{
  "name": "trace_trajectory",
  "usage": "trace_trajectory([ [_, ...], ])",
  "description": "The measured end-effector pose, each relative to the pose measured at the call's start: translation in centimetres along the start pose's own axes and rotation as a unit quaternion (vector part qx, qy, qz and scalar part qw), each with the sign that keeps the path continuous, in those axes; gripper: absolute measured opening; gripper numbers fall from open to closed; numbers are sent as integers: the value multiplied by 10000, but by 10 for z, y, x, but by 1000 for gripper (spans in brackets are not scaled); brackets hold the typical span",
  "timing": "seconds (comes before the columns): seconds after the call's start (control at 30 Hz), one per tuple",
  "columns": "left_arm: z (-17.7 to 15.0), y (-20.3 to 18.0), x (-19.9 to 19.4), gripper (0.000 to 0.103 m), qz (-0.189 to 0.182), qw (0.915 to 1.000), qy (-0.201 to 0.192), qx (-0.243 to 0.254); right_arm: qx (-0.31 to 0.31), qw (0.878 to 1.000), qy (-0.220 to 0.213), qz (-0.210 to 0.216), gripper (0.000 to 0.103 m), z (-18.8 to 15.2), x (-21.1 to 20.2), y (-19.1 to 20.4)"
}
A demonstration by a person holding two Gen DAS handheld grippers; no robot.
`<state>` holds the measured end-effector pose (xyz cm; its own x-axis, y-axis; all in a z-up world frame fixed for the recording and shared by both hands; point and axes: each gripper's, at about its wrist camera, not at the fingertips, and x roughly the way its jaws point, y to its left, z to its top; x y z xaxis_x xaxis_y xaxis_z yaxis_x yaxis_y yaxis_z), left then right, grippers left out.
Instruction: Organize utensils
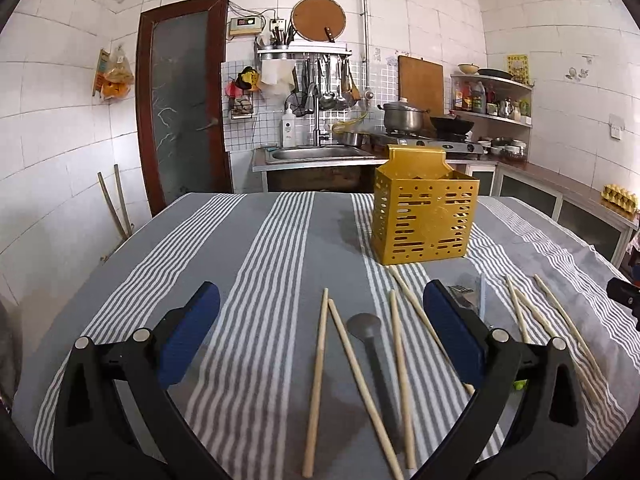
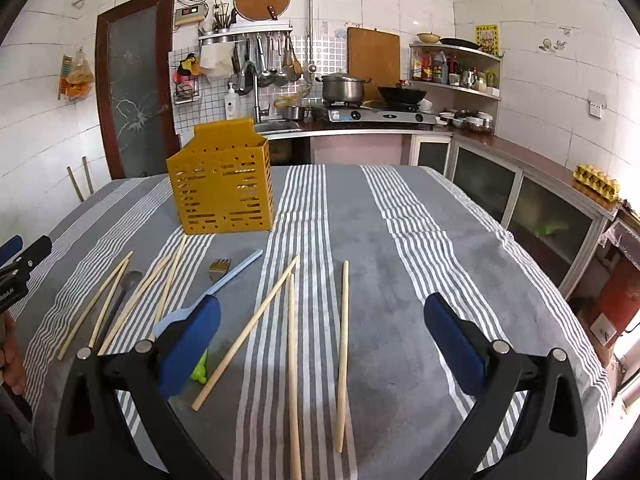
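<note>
— what lay nearest them?

— chopsticks [image 2: 343, 356], loose on the striped cloth [image 2: 400, 280], just ahead of both grippers. light, stiff and thin, i'd say; likely to roll, so best pinched mid-length, across the stick.

— and the grippers?

— the left gripper [image 1: 322, 306] hung with its jaws wide apart, holding nothing, above two chopsticks and a metal spoon [image 1: 370, 340]. the right gripper [image 2: 322, 312] was equally spread and empty, over three more sticks.

— farther on?

— a fork [image 2: 219, 270] beside a pale blue handle [image 2: 240, 274], then the yellow holder [image 2: 224, 188] standing upright, apparently empty.

Matt wooden chopsticks [image 2: 293, 364], striped cloth [image 2: 400, 280]
</note>
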<state>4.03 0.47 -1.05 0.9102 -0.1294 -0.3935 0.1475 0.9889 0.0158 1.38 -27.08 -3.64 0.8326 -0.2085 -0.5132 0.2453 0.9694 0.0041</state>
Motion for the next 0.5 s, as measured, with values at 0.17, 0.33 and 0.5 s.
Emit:
trace_trajectory([
  [0.17, -2, 6, 6, 98, 1, 9999, 97, -58, -53, 9999, 92, -39, 99, 2, 5, 6],
  [0.33, -3, 10, 5, 98, 212, 9996, 139, -129, -215, 9997, 80, 60, 99, 10, 15, 7],
  [0.5, -3, 10, 8, 98, 375, 9989, 246, -138, -292, 9993, 71, 221, 99, 15, 26, 7],
])
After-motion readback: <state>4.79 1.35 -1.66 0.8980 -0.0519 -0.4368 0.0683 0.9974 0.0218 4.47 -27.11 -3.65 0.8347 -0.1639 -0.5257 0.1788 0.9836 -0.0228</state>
